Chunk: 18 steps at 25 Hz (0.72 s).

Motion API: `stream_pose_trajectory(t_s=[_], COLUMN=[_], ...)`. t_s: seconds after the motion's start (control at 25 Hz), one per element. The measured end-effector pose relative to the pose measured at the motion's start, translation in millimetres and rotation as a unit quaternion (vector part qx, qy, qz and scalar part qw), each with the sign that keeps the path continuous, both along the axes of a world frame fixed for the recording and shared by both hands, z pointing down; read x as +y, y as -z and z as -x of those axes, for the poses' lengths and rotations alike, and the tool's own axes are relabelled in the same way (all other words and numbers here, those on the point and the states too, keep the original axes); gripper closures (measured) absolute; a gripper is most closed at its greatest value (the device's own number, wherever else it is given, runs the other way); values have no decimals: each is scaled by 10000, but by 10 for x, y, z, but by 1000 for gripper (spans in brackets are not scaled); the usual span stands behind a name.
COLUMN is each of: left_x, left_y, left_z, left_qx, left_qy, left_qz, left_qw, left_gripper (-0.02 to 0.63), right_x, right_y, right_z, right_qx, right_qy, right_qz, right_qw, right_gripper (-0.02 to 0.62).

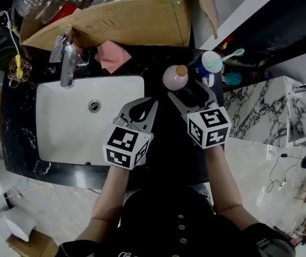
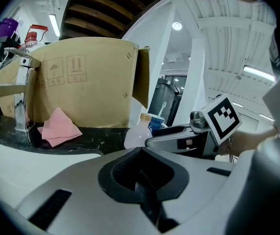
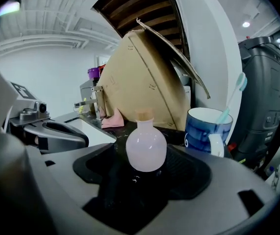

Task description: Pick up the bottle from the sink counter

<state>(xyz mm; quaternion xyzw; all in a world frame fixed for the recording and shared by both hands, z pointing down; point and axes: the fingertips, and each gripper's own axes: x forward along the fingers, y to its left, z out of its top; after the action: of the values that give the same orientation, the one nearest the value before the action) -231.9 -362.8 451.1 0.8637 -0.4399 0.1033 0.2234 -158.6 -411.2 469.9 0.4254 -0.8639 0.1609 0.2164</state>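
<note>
A small round pale-pink bottle point(image 1: 174, 77) with a cork stopper stands upright on the black sink counter point(image 1: 163, 138), right of the basin. My right gripper point(image 1: 189, 91) is open just behind it. In the right gripper view the bottle point(image 3: 146, 146) sits between the two dark pads point(image 3: 191, 168) with a gap on each side. My left gripper point(image 1: 141, 105) hovers over the counter beside the basin's right edge, jaws closed together with nothing in them. In the left gripper view the bottle point(image 2: 136, 134) shows ahead to the right, past the left gripper point(image 2: 140, 153).
A blue mug point(image 1: 209, 64) holding a toothbrush stands right beside the bottle. A pink cloth point(image 1: 111, 55) lies behind the white sink point(image 1: 61, 138), by the chrome faucet point(image 1: 68, 62). A large cardboard box point(image 1: 126, 19) leans along the back.
</note>
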Motion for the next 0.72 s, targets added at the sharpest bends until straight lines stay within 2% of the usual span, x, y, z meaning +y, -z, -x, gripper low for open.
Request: stream_pose_trajectory(t_s=[0.48, 0.72], left_x=[-275, -326], left_y=[-142, -155], left_z=[149, 116], left_qx=[113, 116], left_qy=[257, 177], left_qz=[-4, -96], left_qw=[9996, 9997], left_gripper=[589, 589], right_x=[-266, -339], right_y=[-151, -270], right_z=[100, 157], right_qx=[158, 387], right_qy=[-9, 9], right_qz=[158, 324], right_qw=[9998, 9987], right_gripper=[238, 222])
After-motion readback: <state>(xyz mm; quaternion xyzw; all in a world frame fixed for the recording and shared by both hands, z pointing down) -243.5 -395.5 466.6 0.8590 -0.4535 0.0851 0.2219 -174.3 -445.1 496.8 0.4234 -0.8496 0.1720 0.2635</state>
